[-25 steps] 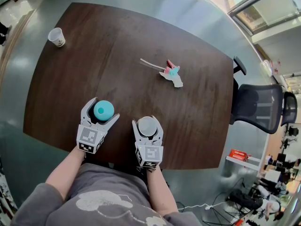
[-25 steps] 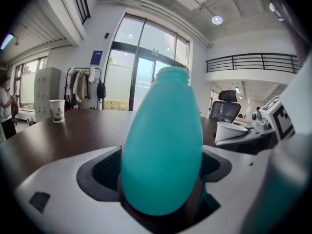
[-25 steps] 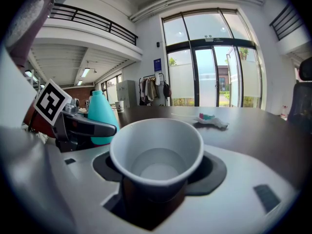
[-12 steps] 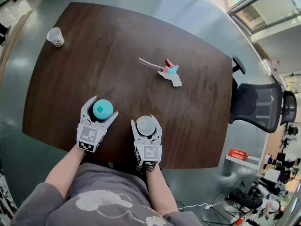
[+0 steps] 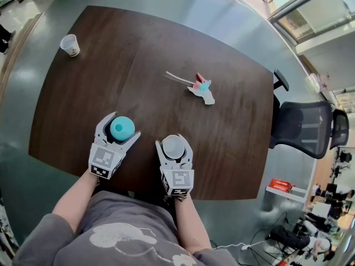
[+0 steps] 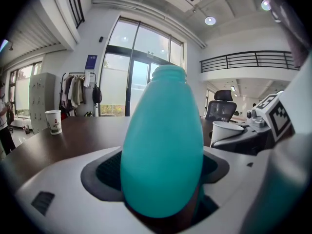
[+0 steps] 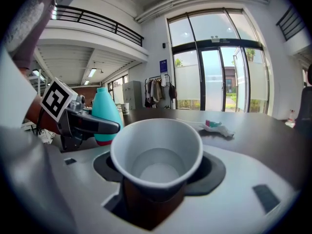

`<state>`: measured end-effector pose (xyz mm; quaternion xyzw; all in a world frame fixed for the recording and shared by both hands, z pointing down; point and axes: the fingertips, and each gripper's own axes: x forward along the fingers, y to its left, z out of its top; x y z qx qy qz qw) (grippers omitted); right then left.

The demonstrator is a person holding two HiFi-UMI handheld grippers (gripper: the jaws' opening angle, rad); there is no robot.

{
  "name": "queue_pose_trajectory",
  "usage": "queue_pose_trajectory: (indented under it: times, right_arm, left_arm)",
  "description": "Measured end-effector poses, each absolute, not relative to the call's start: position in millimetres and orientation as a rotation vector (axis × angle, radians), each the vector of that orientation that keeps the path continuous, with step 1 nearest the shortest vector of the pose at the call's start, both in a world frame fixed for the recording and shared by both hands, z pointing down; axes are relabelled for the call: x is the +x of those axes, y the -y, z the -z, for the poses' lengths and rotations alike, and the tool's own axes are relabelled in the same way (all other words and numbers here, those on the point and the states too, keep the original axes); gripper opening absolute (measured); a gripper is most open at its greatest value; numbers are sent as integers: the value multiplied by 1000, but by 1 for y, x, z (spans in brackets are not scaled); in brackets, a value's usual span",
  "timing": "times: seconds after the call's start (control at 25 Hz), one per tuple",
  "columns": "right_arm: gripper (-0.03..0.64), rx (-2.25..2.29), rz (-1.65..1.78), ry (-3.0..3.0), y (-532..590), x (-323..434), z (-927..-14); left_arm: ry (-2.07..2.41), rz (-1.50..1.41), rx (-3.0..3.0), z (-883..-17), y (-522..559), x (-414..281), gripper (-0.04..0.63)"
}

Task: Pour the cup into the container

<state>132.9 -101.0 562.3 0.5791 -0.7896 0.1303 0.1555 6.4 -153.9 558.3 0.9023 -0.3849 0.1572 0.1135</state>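
Observation:
A teal bottle stands upright near the front edge of the dark wooden table. My left gripper has it between its wide-spread jaws, which have just been closing onto it; in the left gripper view the bottle fills the gap and both pads touch its sides. Just to the right, a white paper cup stands upright with my right gripper shut on it, the jaws having closed slightly further. The cup has clear liquid low inside. The bottle's mouth is open.
A second paper cup stands at the far left corner of the table. A crumpled pink-and-teal wrapper with a straw lies mid-table to the right. A black office chair stands off the right edge. The person's body is at the front edge.

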Motion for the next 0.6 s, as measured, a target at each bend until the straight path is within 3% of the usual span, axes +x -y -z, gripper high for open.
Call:
queue_pose_trajectory:
  times: [0.6]
  right_arm:
    - [291,1513,-421,2475,92,103,-472]
  left_arm:
    - [1075,-383,2681,-497,119,7,425]
